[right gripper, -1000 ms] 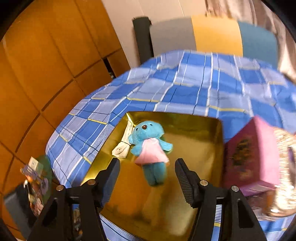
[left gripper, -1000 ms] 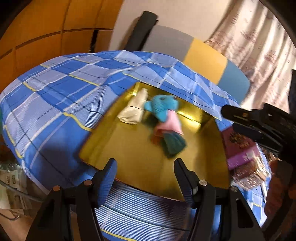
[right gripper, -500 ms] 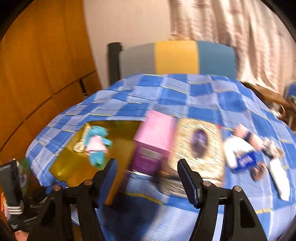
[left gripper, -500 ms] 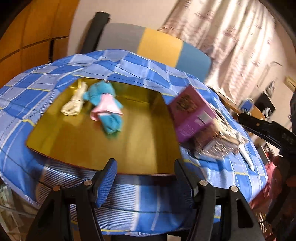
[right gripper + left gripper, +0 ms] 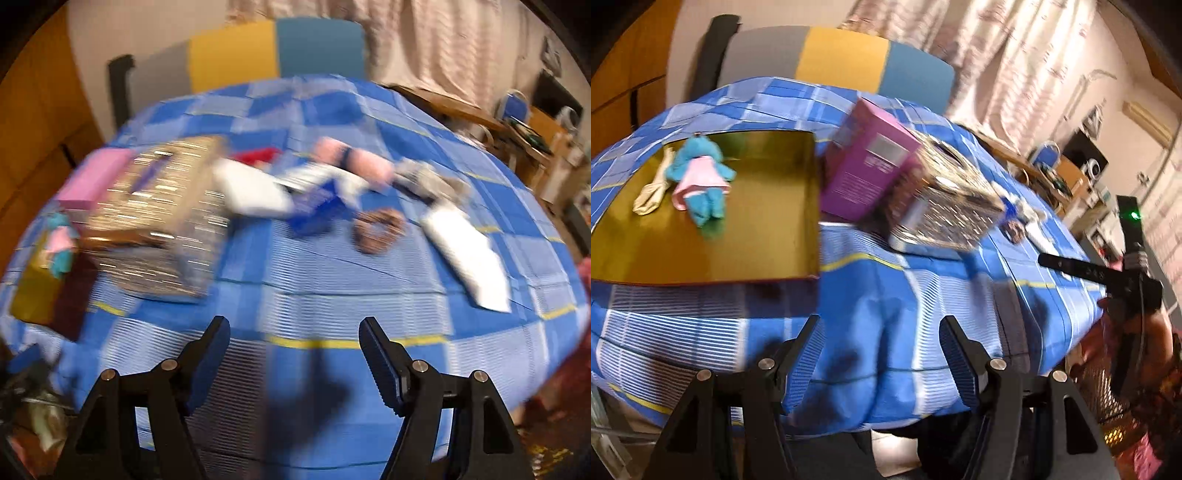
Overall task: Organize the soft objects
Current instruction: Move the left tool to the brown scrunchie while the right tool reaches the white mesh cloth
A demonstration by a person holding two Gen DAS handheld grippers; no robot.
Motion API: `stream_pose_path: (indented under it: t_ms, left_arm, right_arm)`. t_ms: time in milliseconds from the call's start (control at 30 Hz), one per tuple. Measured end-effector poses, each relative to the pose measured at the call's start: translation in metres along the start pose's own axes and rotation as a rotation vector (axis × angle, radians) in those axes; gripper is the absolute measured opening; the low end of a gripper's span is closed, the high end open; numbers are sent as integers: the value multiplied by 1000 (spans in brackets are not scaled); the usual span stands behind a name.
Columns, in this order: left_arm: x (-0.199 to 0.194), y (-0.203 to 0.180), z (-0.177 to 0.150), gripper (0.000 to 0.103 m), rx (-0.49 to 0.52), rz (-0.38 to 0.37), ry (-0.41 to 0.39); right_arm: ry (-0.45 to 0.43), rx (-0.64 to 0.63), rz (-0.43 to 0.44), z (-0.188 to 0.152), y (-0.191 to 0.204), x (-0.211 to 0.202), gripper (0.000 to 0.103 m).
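A blue plush bear in a pink dress (image 5: 701, 181) and a cream cloth roll (image 5: 652, 190) lie in the gold tray (image 5: 768, 236) at the table's left; the bear also shows in the right wrist view (image 5: 61, 243). Loose soft items lie on the blue checked cloth: a pink fluffy piece (image 5: 354, 162), a brown scrunchie (image 5: 378, 229), white pieces (image 5: 469, 258), a red one (image 5: 258, 155). My left gripper (image 5: 881, 354) is open and empty at the table's front edge. My right gripper (image 5: 293, 358) is open and empty over the front of the cloth.
A purple box (image 5: 868, 173) and a glittery box (image 5: 945, 206) stand right of the tray. A chair with grey, yellow and blue back (image 5: 842, 59) is behind the table. The right-hand tool (image 5: 1108, 277) shows at the right of the left view.
Both grippers have swung right and pulled back from the tray. The view now reaches the loose items on the table's right half. Both stay open.
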State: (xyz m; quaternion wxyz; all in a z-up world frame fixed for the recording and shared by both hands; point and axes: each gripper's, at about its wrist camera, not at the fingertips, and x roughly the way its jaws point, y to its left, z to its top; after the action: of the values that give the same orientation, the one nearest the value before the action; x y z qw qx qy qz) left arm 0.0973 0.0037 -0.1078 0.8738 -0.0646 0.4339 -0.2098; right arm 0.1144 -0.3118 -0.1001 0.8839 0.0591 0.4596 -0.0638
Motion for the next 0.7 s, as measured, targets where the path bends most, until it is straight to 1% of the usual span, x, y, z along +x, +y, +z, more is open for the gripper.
stream_pose_path:
  t_ms: [133, 233, 367, 500, 600, 700]
  left_arm:
    - [9, -23, -4, 65, 55, -9, 36]
    - [15, -40, -6, 65, 91, -19, 57]
    - [23, -63, -8, 65, 142, -34, 80]
    - [31, -82, -5, 65, 170, -40, 100]
    - [39, -93, -3, 65, 184, -48, 122]
    - [49, -107, 2, 65, 203, -59, 139]
  right_arm:
    - [-3, 32, -106, 1, -56, 7, 76]
    - [-24, 60, -172, 11, -96, 10, 82]
    - [-46, 43, -223, 31, -134, 24, 84]
    - [-26, 46, -188, 46, -156, 47, 84]
    - [-8, 60, -173, 48, -169, 61, 84]
    - [6, 83, -122, 44, -175, 73, 84]
